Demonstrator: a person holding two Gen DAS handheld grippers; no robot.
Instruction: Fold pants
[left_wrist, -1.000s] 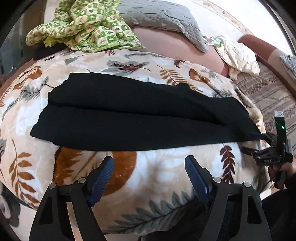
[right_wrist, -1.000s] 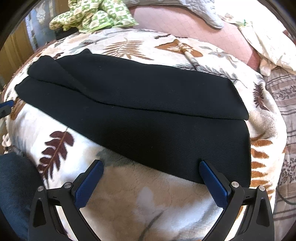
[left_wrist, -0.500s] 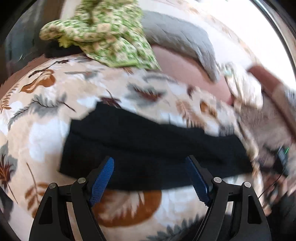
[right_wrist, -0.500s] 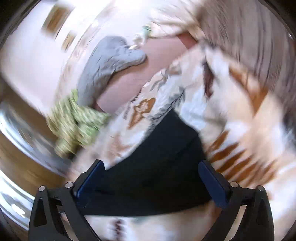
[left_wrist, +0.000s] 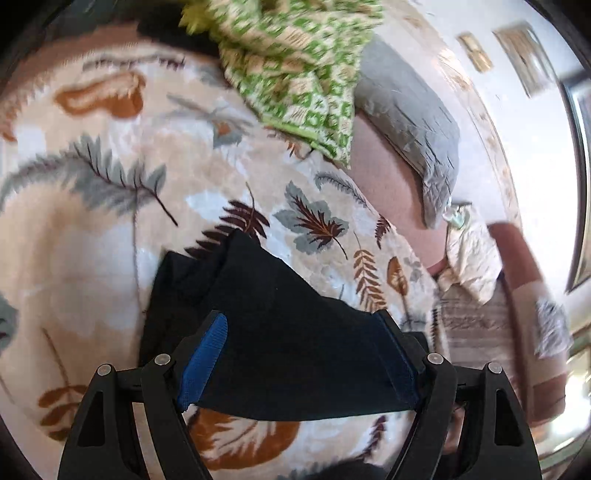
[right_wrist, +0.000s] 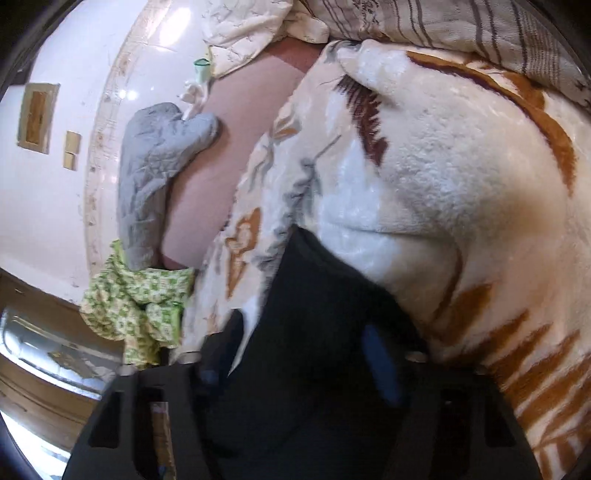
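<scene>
Pants (left_wrist: 280, 332), black and already folded lengthwise, lie across a cream fleece blanket (left_wrist: 92, 236) printed with brown and grey leaves, which covers the bed. In the left wrist view one end of the pants sits between the two arms of the left tool (left_wrist: 299, 358): the blue pad of the left finger (left_wrist: 203, 362) rests at the edge of the cloth, the other finger lies over the dark fabric, and the jaws stand wide apart, gripping nothing. Beyond the pants, a green-and-cream patterned cloth (left_wrist: 295, 74) is bunched at the far edge of the blanket, touching a grey quilted pillow (left_wrist: 413, 122) that lies on a pink sheet (left_wrist: 384, 177).

In the right wrist view the picture is tilted and blurred. The other end of the pants (right_wrist: 325, 332) fills the space between the arms of the right tool (right_wrist: 299, 373), whose jaws have just been closing with the black cloth between them. One blue pad (right_wrist: 380, 369) shows against the fabric; the opposite pad is nearly lost in blur, so I cannot tell whether the pads already press on the cloth. The blanket (right_wrist: 443, 184) rises in a thick fold just beside this end of the pants
</scene>
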